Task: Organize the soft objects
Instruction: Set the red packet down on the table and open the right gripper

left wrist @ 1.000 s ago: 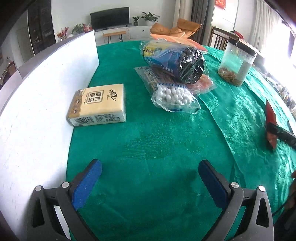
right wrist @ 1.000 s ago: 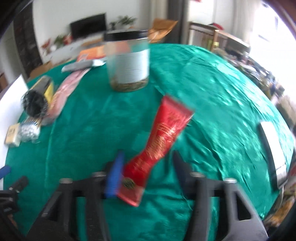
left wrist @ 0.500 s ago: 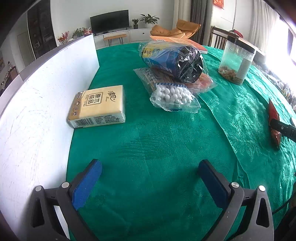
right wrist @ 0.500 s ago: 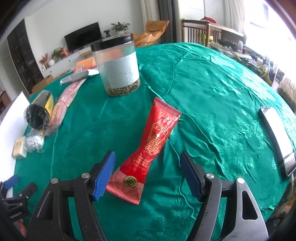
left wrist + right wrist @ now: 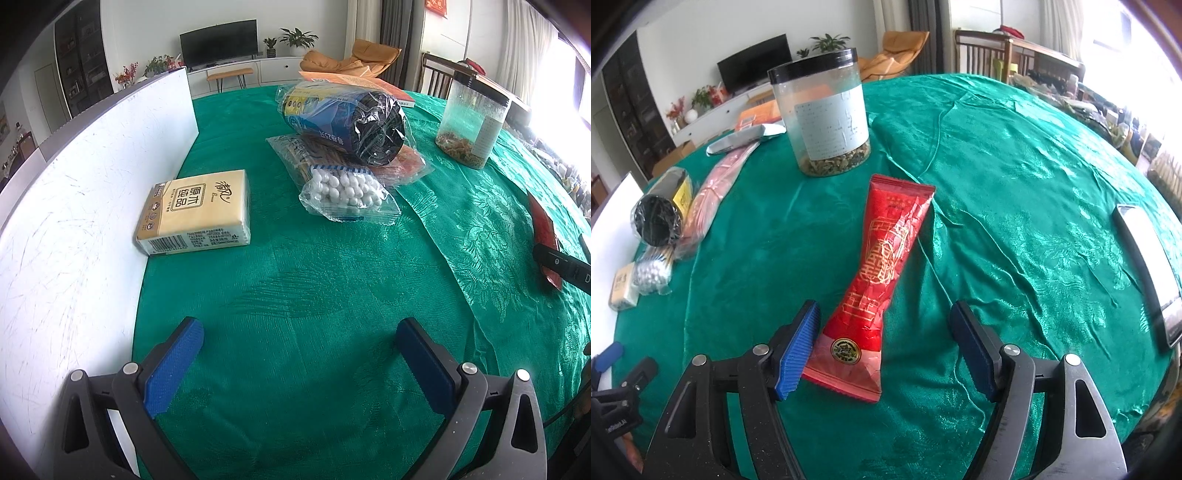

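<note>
A red foil packet lies flat on the green tablecloth, its near end between the open fingers of my right gripper. It also shows at the right edge of the left wrist view. My left gripper is open and empty over bare cloth. Ahead of it lie a yellow tissue pack by the white board, a clear bag of white balls, and a wrapped dark blue roll on flat packets.
A white board stands along the table's left side. A clear jar with a black lid stands beyond the red packet. A phone lies near the right table edge. The left gripper shows at lower left in the right wrist view.
My right gripper has opened wide and let go of the red packet, which now lies flat on the cloth. The left gripper has barely moved.
</note>
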Demonstrator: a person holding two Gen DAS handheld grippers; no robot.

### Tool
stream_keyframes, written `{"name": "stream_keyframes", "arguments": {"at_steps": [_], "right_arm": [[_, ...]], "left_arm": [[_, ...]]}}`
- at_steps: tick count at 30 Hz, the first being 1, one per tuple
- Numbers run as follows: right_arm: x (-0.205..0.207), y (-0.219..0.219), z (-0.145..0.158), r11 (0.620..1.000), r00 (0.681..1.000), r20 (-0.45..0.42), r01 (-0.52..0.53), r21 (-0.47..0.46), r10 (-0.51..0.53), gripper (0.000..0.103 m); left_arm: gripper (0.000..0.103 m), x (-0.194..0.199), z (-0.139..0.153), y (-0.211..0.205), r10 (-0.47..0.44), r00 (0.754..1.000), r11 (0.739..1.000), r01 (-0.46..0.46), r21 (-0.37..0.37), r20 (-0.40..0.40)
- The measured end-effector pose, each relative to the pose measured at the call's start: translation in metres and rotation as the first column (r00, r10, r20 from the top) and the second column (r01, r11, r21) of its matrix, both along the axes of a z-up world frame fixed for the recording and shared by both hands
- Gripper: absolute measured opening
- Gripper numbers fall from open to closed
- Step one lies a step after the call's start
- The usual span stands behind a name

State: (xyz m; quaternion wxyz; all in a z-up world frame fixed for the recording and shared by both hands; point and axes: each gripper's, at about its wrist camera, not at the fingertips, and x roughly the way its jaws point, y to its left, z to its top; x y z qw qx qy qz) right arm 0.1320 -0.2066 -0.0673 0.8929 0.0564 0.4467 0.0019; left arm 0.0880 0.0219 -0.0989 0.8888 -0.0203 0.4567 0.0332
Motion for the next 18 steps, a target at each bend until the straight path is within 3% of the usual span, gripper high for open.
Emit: {"name": "stream_keyframes", "arguments": {"at_steps": [18], "right_arm": [[-0.0025,0.0103,-0.0027,0.997,1.0,-0.01,-0.022,-0.08,0.022,0.08]], "left_arm": [[0.103,0.0002,-0.0001,-0.0006,0.001,1.0,1.0,-0.001,0.0,0.0]]}}
